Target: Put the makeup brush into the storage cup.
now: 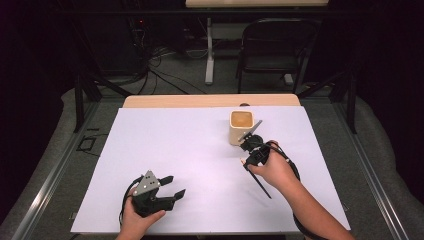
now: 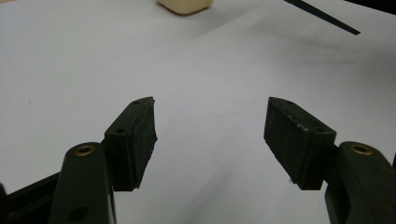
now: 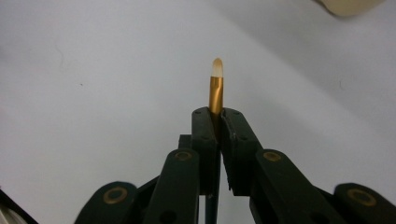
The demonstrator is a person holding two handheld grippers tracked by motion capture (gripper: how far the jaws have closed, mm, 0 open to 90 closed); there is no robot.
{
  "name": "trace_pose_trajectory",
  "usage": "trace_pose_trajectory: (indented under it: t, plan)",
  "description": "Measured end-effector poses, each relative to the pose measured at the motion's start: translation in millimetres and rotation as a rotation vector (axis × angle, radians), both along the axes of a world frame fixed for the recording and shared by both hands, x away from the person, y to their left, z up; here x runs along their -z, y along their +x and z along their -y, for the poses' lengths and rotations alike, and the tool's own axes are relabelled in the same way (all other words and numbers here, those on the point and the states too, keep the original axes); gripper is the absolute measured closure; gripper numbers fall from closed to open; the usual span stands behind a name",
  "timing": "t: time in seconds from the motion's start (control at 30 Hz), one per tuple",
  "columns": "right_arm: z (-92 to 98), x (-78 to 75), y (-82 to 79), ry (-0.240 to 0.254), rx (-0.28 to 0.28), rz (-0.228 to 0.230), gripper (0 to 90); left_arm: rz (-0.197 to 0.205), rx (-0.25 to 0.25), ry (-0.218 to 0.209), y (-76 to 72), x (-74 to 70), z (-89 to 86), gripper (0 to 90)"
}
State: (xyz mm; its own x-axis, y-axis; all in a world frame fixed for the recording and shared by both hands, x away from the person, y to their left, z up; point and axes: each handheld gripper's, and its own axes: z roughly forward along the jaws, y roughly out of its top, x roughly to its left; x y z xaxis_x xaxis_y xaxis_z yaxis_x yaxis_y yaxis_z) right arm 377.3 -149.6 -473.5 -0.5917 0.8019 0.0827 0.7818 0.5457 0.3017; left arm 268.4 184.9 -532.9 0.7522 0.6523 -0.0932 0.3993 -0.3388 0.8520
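The left gripper [image 1: 170,187] has its fingers spread wide on nothing, while the right gripper [image 3: 218,119] pinches a brush [image 3: 216,88].

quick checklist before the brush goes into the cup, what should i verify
1. Grip on the brush: ok. The right gripper has its jaws shut on the gold ferrule.
2. Brush end: ok. The pale tip sticks out past the jaws; the dark handle trails back toward the person.
3. Cup: ok. It stands upright on the white sheet, mouth up.
4. Cup contents: cannot tell; the inside looks tan and bare, but the bottom is unclear.
5. Left gripper: ok. Jaws open, nothing between them, well apart from the cup.
6. Path to the cup: ok. Nothing lies between.
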Motion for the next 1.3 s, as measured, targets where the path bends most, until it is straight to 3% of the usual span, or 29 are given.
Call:
trace_pose_trajectory:
  t: [0.03, 0.1, 0.43, 1.3]
  plan:
    - [0.2, -0.2, -2.1, 0.035, 0.000, 0.033, 83.8, 0.000, 0.001, -0.002, 0.1, 0.1, 0.0, 34.1]
    - [0.5, -4.2, -2.6, 0.023, -0.007, 0.019, 83.8, -0.001, 0.000, -0.002, 0.1, 0.1, -0.1, 34.1]
    - [3.4, -21.1, -16.7, 0.087, -0.029, 0.103, 83.8, 0.001, 0.000, 0.000, -0.1, 0.1, 0.1, 34.1]
    - [18.8, -28.9, -46.2, 0.276, -0.032, 0.289, 83.8, 0.000, 0.004, 0.002, -0.2, 0.8, 1.1, 34.9]
